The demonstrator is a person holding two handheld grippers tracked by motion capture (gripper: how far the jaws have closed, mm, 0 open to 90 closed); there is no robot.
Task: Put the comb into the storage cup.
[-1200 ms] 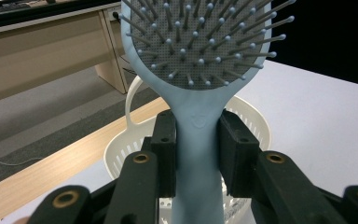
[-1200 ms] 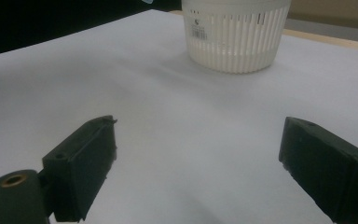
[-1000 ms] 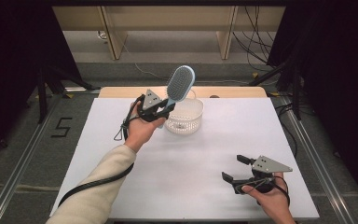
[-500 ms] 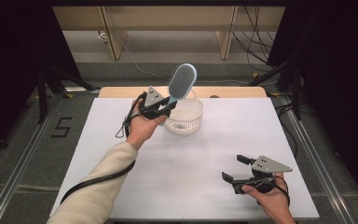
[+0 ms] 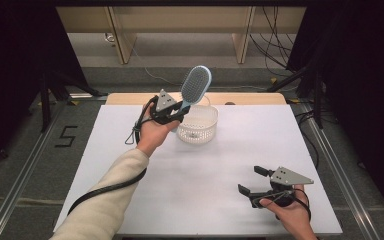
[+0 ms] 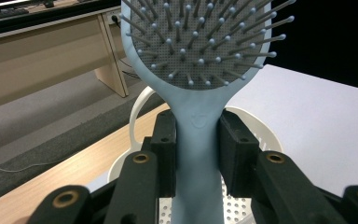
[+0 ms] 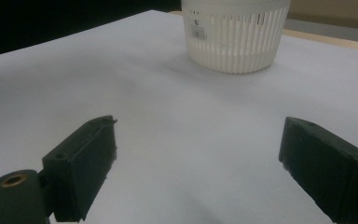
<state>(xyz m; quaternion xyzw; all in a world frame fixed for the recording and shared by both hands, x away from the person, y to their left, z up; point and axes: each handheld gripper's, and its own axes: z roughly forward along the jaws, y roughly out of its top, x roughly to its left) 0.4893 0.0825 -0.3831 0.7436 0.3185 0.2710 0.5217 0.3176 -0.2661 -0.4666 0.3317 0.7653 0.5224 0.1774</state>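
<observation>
Pale-blue hairbrush (image 6: pixel 196 121) stands pinched by its handle in the left gripper (image 5: pixel 172 111), its bristled head tilted up above the white basket (image 5: pixel 198 131) (a slatted plastic one). Right gripper (image 5: pixel 256 181) rests near the white table's (image 5: pixel 220 165) front edge, jaws spread wide around nothing.

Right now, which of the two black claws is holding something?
The left claw, above the white slotted plastic basket: it is shut on the handle of the light blue plastic hairbrush. The right claw stands open over the white table.
</observation>
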